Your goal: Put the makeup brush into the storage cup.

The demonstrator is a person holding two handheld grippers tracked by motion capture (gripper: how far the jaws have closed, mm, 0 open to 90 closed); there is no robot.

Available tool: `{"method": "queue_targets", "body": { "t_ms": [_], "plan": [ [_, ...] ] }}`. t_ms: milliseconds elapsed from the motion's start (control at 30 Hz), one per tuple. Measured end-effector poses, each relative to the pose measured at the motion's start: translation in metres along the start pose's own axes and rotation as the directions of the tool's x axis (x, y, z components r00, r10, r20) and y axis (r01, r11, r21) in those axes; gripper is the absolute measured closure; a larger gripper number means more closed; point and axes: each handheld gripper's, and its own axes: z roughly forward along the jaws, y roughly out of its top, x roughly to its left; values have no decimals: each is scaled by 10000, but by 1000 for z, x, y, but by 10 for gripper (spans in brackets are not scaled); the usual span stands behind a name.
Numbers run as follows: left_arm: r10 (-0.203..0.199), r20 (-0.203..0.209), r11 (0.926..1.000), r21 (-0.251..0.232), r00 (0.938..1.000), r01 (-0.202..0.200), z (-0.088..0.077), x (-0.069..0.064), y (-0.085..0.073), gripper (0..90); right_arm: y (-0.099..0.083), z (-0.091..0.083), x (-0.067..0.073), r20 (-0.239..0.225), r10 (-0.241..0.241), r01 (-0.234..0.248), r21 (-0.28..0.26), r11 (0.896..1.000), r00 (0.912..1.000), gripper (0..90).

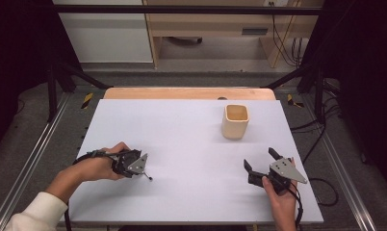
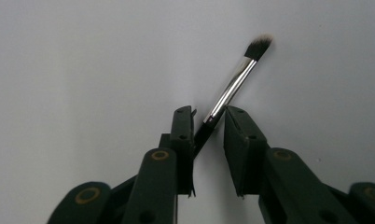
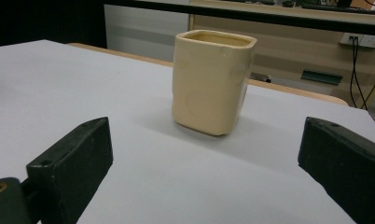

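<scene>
Brush (image 2: pixel 232 84): clamped in left hand-held gripper (image 1: pixel 134 163) near desk's (image 1: pixel 191 144) front-left corner. Cup (image 1: pixel 236 121): upright, toward far-right corner; right hand-held gripper (image 1: pixel 261 161) jaws apart, empty. Likely step, brush into cup: keep grip firm, lower handle squarely through the mouth.

A cream square-mouthed ceramic cup (image 1: pixel 235 121) stands upright on the white rectangular tabletop (image 1: pixel 191 144), toward its far right. The left gripper (image 1: pixel 134 163), near the left edge, holds a thin dark-tipped brush (image 1: pixel 147 176). The right gripper (image 1: pixel 261 161), jaws spread, sits near right.
</scene>
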Motion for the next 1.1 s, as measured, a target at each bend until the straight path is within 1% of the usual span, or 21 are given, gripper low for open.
{"method": "queue_targets", "body": {
  "t_ms": [33,67,133,200,233,367,500,533,633,767,800,933,1000,1067,1100],
  "plan": [
    [22,28,10000,38,10000,-22,1,0,0,712,0,0,0,-3,26,-26,33,10000,10000,33],
    [30,55,10000,38,10000,-30,1,0,0,726,0,0,0,-7,2,-2,30,10000,10000,33],
    [-88,72,10000,-25,9999,89,1,0,0,719,0,0,0,-17,17,-17,34,10000,10000,33],
    [-163,138,9999,-28,9998,163,2,0,0,739,0,0,0,-14,10,-10,45,10000,10000,33],
    [-105,197,9999,25,9998,105,1,1,0,755,0,0,0,-15,11,-11,52,10000,10000,33],
    [-323,387,9995,37,9987,322,2,0,1,827,0,1,0,-27,-17,17,62,10000,10000,33],
    [-490,398,9988,32,9980,489,2,0,0,838,0,1,0,-27,-19,20,62,10000,10000,33],
    [-444,396,9990,68,9982,441,1,0,0,839,0,0,0,-27,-28,28,61,10000,10000,33],
    [-501,301,9987,14,9983,501,1,-1,0,840,0,0,0,-20,-18,18,82,10000,10000,33],
    [-627,149,9978,-197,9979,630,-2,-2,0,841,0,1,1,-29,-19,19,62,10000,10000,33],
    [-743,126,9967,-323,9972,747,-4,-1,0,840,0,1,1,-27,-14,14,66,10000,10000,33],
    [-919,-49,9941,-586,9958,915,-9,2,1,842,0,0,1,-28,-1,1,55,10000,10000,33],
    [-1052,-146,9909,-854,9943,1036,-13,3,1,842,0,0,0,-24,2,-1,53,10000,10000,33],
    [-1043,-212,9909,-881,9943,1021,-16,4,2,842,0,0,1,-24,4,-4,60,10000,10000,33],
    [-1109,-208,9897,-933,9936,1085,-16,4,2,842,0,0,0,-20,-12,13,67,10000,10000,33]
  ]
}}
